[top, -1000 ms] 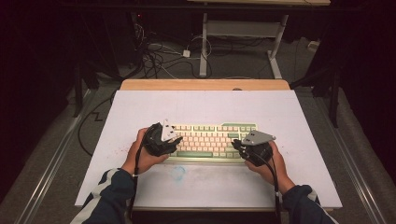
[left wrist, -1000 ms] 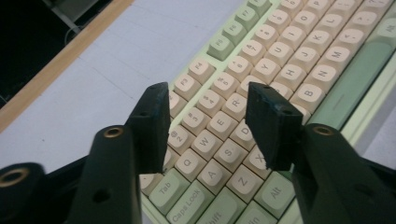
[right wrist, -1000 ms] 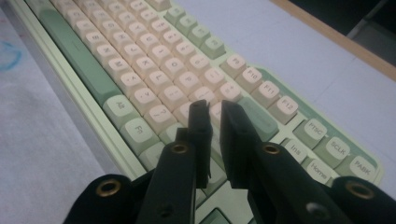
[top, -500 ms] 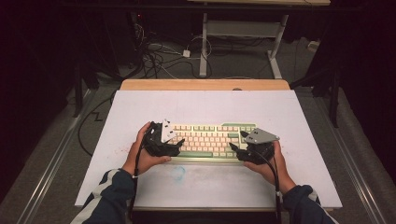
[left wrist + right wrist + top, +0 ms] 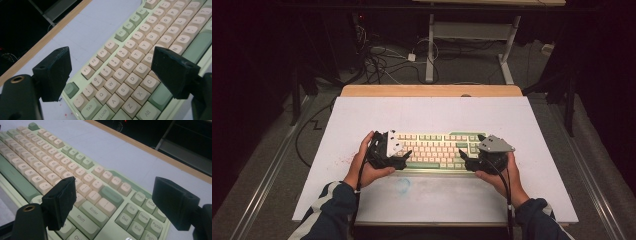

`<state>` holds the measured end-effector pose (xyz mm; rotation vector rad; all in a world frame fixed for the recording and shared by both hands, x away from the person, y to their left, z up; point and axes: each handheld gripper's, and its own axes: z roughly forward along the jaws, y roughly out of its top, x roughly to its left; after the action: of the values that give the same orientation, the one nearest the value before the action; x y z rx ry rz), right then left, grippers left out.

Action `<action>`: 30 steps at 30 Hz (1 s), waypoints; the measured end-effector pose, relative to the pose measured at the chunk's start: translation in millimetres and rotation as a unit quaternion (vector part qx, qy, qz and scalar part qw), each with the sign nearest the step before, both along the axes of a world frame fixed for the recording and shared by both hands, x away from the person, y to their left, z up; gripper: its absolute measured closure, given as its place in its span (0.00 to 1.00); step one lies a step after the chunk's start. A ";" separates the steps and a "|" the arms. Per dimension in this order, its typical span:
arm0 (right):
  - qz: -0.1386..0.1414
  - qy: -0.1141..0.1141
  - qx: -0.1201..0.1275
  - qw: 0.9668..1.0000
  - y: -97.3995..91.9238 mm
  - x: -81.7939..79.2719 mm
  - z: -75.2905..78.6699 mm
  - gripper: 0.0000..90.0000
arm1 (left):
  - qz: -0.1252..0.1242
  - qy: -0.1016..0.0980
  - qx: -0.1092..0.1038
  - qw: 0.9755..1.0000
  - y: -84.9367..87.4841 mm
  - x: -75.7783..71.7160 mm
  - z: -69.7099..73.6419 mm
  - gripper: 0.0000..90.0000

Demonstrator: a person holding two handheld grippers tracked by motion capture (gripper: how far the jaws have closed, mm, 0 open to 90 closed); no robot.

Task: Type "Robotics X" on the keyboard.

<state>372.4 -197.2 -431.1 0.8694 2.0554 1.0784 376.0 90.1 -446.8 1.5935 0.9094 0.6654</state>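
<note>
A green and cream keyboard lies across the middle of the white table top. My left gripper hovers at the keyboard's left end, jaws spread wide over the letter keys with nothing between them. My right gripper stands at the keyboard's right end, also open, its jaws straddling the Enter and Shift keys and the navigation cluster. In both gripper views the jaws sit just above the keycaps; I cannot tell whether they touch them.
A wooden strip runs along the table's far edge. Beyond it are a desk frame and loose cables on the floor. A faint blue smudge marks the table near the front edge.
Both grippers have shifted slightly inward along the keyboard's ends. The keyboard has stayed where it was.
</note>
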 end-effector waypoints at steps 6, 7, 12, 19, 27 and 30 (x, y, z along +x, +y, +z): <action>-0.003 -0.008 -0.003 1.000 0.1 -1.7 1.8 0.23 | -0.009 0.000 -0.011 1.000 -0.2 -1.9 1.5 0.19; -0.004 -0.011 -0.004 1.000 0.2 -2.1 2.4 0.23 | -0.007 -0.001 -0.008 1.000 -0.7 -1.8 0.9 0.19; -0.003 -0.020 -0.009 1.000 1.0 -5.4 5.7 0.24 | -0.011 -0.005 -0.010 1.000 -1.6 -4.1 2.0 0.20; -0.004 -0.026 -0.015 1.000 0.6 -9.4 8.4 0.25 | -0.022 -0.017 -0.004 1.000 -3.1 -11.9 4.5 0.20; -0.005 -0.035 -0.019 0.999 -0.4 -15.6 12.2 0.25 | -0.029 -0.027 0.009 0.999 -5.5 -18.1 3.9 0.20; -0.004 -0.037 -0.018 0.999 -0.9 -17.5 13.5 0.25 | -0.033 -0.030 0.011 0.999 -5.3 -20.3 4.2 0.20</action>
<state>354.9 -198.1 -417.6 0.8073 2.0030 1.0501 355.6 84.7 -442.7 1.6080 0.8055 0.6755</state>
